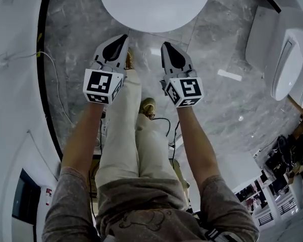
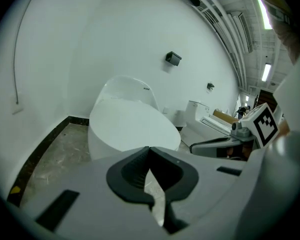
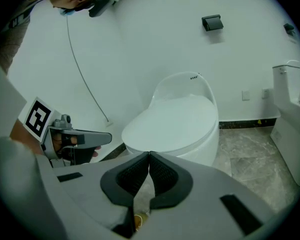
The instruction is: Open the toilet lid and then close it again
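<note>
A white toilet stands ahead with its lid [image 1: 155, 4] down flat; the same closed lid [image 2: 132, 124] shows in the left gripper view and the lid [image 3: 172, 121] again in the right gripper view. My left gripper [image 1: 122, 37] and right gripper [image 1: 164, 46] hang side by side just short of the toilet's front edge, apart from it. Both are shut with nothing between their pads. Seen from the left gripper [image 2: 149, 149], the right one sits at the picture's right; the right gripper [image 3: 149, 155] sees the left one at its left.
A second white toilet [image 1: 288, 64] stands at the right, its body [image 2: 205, 116] also visible beyond. A curved white wall [image 1: 15, 84] with a cable [image 1: 55, 79] bounds the left. Grey marble floor [image 1: 227, 110] spreads around; my legs and shoes [image 1: 147, 107] stand below the grippers. Cluttered equipment [image 1: 285, 155] lies lower right.
</note>
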A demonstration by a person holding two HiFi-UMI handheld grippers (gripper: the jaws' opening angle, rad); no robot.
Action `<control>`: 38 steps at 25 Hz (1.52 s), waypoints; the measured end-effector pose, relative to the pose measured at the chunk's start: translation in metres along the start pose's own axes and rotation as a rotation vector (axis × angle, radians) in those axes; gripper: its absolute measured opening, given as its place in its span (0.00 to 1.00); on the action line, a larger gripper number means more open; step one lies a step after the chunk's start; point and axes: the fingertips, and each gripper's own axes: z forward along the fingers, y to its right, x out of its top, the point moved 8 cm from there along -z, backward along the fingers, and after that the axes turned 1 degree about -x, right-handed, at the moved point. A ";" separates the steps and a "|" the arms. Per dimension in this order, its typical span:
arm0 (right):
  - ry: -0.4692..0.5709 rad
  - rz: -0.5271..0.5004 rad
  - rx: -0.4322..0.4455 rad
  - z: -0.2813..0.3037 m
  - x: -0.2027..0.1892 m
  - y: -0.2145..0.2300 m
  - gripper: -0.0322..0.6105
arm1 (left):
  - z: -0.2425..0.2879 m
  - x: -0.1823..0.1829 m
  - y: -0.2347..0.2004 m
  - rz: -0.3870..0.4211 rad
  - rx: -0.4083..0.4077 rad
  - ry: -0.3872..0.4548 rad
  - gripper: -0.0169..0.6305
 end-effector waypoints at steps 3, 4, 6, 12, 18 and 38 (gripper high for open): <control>-0.010 -0.010 0.013 0.015 -0.012 0.007 0.09 | 0.019 -0.016 -0.005 -0.004 0.006 -0.002 0.04; -0.011 -0.013 0.019 0.019 -0.014 0.007 0.09 | 0.023 -0.020 -0.008 -0.005 0.012 -0.003 0.04; -0.018 -0.022 0.031 0.025 -0.018 0.008 0.09 | 0.028 -0.026 -0.011 -0.005 0.024 -0.009 0.04; -0.030 -0.025 0.031 0.037 -0.018 0.014 0.09 | 0.038 -0.027 -0.014 -0.012 0.024 -0.005 0.04; -0.019 -0.017 0.039 0.044 -0.015 0.014 0.09 | 0.038 -0.026 -0.016 -0.014 0.011 -0.005 0.04; -0.001 0.027 -0.025 -0.018 0.144 -0.016 0.09 | -0.016 0.139 0.009 -0.051 -0.050 0.002 0.04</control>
